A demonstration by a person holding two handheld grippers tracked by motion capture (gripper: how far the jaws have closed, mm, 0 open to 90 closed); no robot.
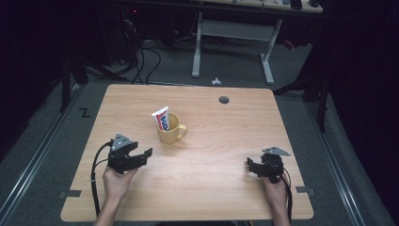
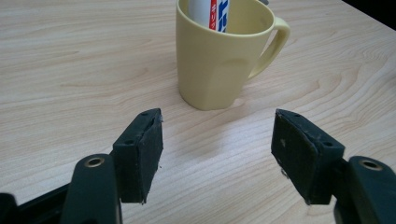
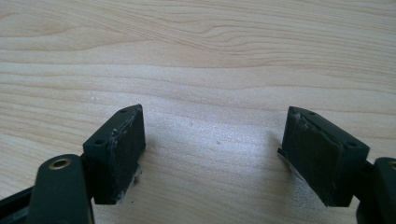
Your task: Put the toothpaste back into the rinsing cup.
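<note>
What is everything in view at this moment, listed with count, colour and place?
mug: one, yellow, upright on the table ahead of the left gripper, handle toward the right side
tube: one, white with red and blue print, standing in the mug
table: one, light wood, with a dark round hole near its far edge
desk frame: one, white-legged, on the floor beyond the table
cables: several, black, on the floor at far left
left gripper: one, black, jaws open, pointed at the mug
right gripper: one, black, jaws open over bare wood
hands: two, at the near edge
</note>
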